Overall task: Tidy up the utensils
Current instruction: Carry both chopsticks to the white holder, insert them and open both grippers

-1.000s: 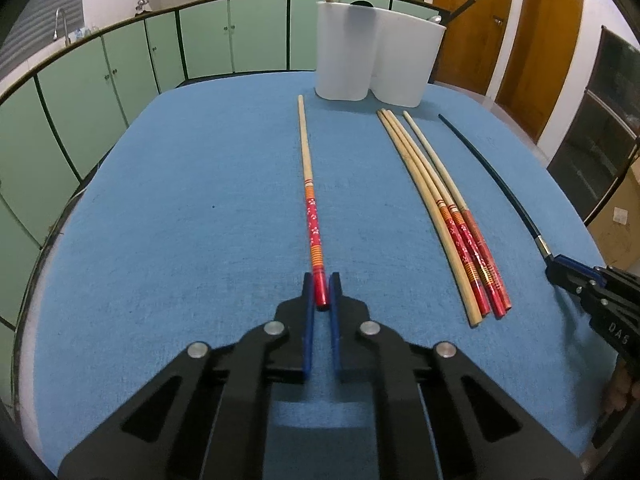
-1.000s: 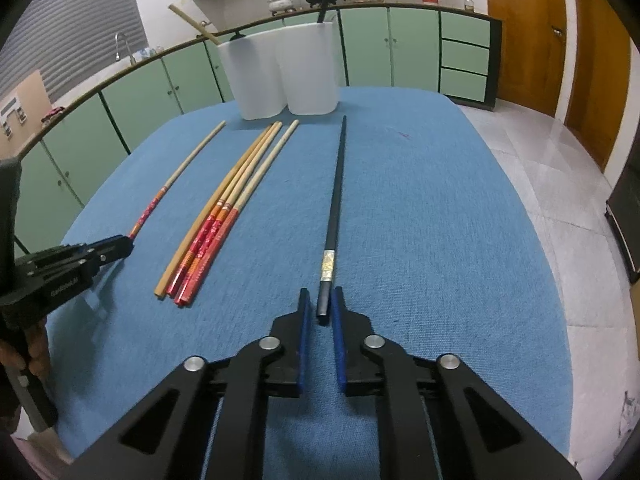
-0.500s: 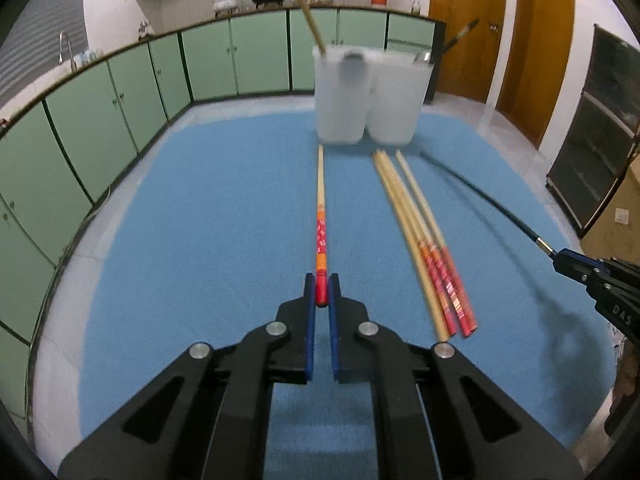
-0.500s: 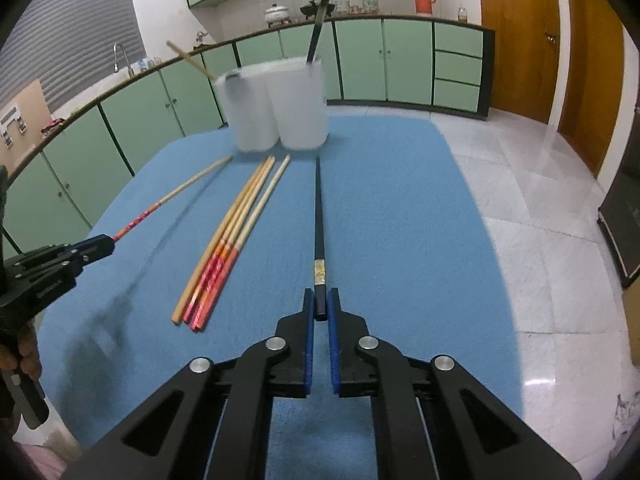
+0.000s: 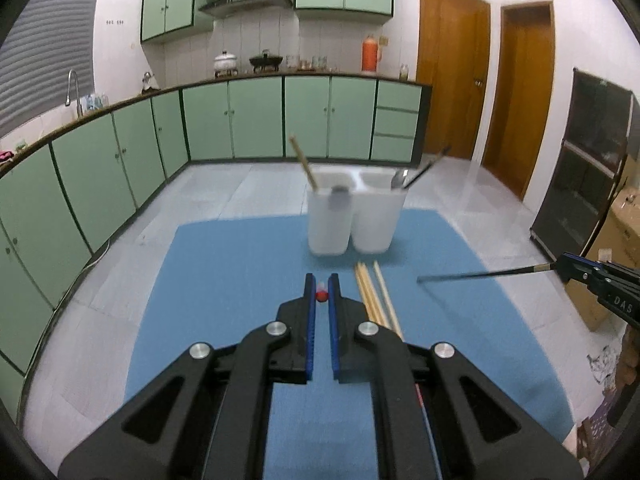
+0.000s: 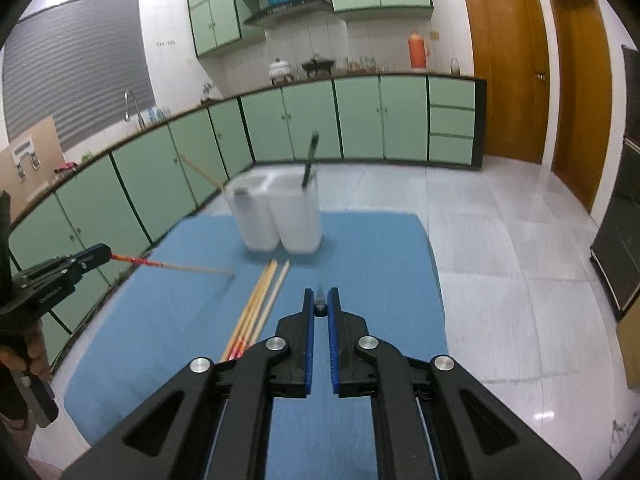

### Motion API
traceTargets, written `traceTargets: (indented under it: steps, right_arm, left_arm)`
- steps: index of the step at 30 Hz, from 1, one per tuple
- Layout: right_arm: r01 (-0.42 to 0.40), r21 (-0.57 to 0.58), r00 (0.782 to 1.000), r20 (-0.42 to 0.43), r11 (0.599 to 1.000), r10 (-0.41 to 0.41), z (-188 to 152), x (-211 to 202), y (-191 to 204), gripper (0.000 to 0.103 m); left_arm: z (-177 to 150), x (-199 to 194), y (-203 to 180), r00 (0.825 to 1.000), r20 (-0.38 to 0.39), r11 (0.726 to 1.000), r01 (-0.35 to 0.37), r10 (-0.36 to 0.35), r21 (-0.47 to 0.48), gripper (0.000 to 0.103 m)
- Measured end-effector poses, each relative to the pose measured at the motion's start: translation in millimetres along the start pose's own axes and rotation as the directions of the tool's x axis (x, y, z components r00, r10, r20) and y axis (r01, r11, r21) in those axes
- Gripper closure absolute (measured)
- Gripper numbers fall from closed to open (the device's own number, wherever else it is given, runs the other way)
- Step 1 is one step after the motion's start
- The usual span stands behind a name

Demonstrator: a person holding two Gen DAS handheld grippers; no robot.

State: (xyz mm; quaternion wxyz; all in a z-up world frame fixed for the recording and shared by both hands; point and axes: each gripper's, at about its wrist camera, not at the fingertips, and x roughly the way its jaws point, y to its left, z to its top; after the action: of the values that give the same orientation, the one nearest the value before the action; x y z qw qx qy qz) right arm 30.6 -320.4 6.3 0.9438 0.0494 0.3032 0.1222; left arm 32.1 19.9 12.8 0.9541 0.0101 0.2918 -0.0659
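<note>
My left gripper is shut on the red end of a wooden chopstick, seen end-on; in the right wrist view that chopstick slants up over the blue mat. My right gripper is shut on a black chopstick; in the left wrist view that black chopstick hangs above the mat. Three wooden chopsticks lie on the mat. A white two-compartment holder stands at the mat's far end with a wooden stick and dark utensils in it.
The blue mat covers the table, with tiled floor around it. Green cabinets line the left and back walls. Wooden doors stand at the right. A dark cabinet is at far right.
Both grippers have risen high above the table, each lifting its chopstick off the mat. The holder and the three lying chopsticks now look farther away and lower.
</note>
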Motion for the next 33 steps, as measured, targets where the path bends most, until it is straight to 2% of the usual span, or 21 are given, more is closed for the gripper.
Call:
traceTargets:
  steps: [13, 16, 20, 23, 25, 30, 33]
  right_arm:
    - [-0.137, -0.042, 0.986, 0.089, 0.99, 0.14, 78.9, -2.7, 7.5, 0.097]
    - [-0.15, -0.075, 0.981, 0.114, 0.986, 0.158, 99.5, -7.3, 13.1, 0.097]
    - [-0.193, -0.105, 0.964, 0.167, 0.976, 0.209, 140.6, -14.3, 21.4, 0.097]
    - [-0.188, -0.129, 0.955, 0.205, 0.974, 0.212, 168.2, -12.5, 28.3, 0.097]
    - [-0.186, -0.13, 0.95, 0.229, 0.974, 0.212, 191.0, -4.8, 31.3, 0.097]
    - [-0.158, -0.13, 0.949, 0.254, 0.979, 0.187, 229.9, 26.2, 35.9, 0.097]
    - [-0.144, -0.126, 0.955, 0.244, 0.982, 0.171, 241.9, 50.8, 36.4, 0.097]
  left_arm:
    - [64.6, -11.3, -13.1, 0.989, 0.125, 0.997, 0.076, -0.079, 0.029, 0.098]
    - [81.3, -19.1, -14.6, 0.981, 0.171, 0.996, 0.088, -0.092, 0.034, 0.098]
    - [106.0, -29.7, -18.0, 0.965, 0.239, 0.994, 0.098, -0.106, 0.044, 0.098]
    - [127.8, -33.4, -20.1, 0.95, 0.293, 0.994, 0.096, -0.105, 0.047, 0.098]
    - [143.1, -29.1, -22.1, 0.942, 0.322, 0.995, 0.084, -0.097, 0.054, 0.098]
    - [170.9, 2.5, -23.5, 0.937, 0.34, 0.996, 0.07, -0.083, 0.051, 0.098]
    - [181.7, 29.4, -22.6, 0.945, 0.316, 0.996, 0.071, -0.082, 0.047, 0.098]
